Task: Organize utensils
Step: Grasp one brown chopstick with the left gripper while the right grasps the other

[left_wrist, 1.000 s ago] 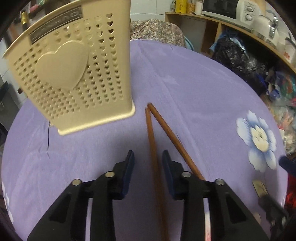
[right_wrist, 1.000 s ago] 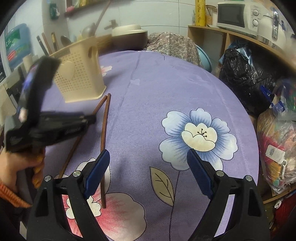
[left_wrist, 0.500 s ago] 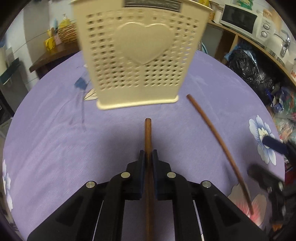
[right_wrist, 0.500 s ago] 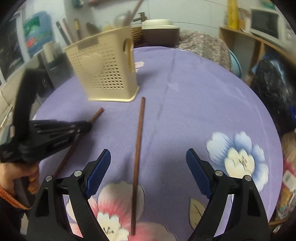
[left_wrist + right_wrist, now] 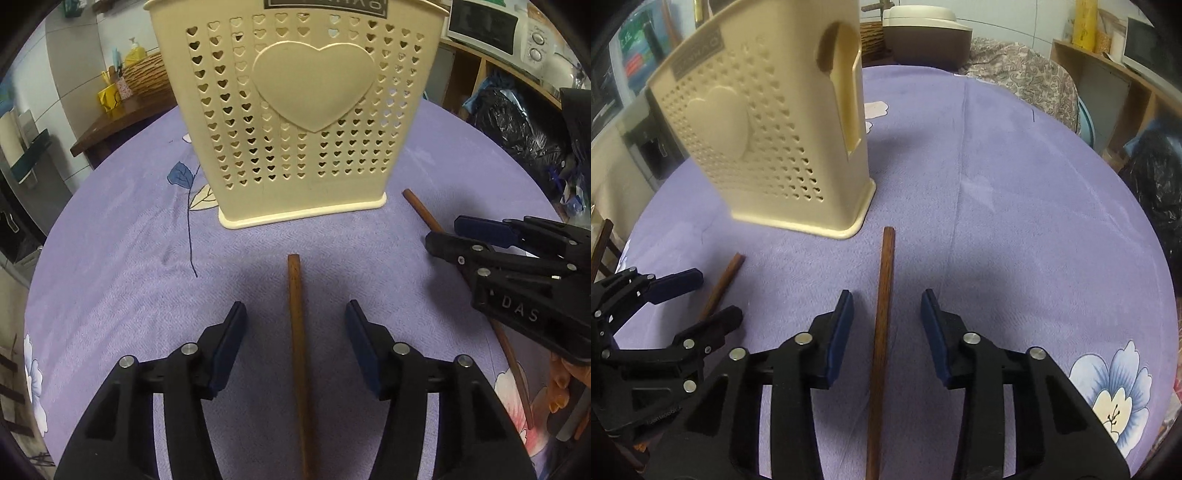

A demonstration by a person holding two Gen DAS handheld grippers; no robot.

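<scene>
A cream perforated utensil holder (image 5: 306,110) with a raised heart stands upright on the purple cloth. One brown chopstick (image 5: 295,295) lies flat in front of it, between the fingers of my left gripper (image 5: 295,325). Those jaws are opening and the pads stand clear of the stick. A second chopstick (image 5: 887,258) lies beside the holder (image 5: 783,147), between the fingers of my right gripper (image 5: 886,306). The right jaws are closing, and a gap shows on each side of the stick. Each gripper appears in the other's view, the right gripper (image 5: 443,234) and the left gripper (image 5: 709,299).
The round table wears a purple floral cloth (image 5: 1015,203). A lidded cooker (image 5: 923,33) and patterned fabric sit behind it. Shelves with a microwave (image 5: 480,22) and black bags (image 5: 517,125) stand to the right. A person's fingers (image 5: 557,384) hold the right tool.
My left gripper closed on its chopstick half a second ago and has since opened; the stick lies on the cloth. My right gripper moved toward the holder over the second chopstick and narrowed.
</scene>
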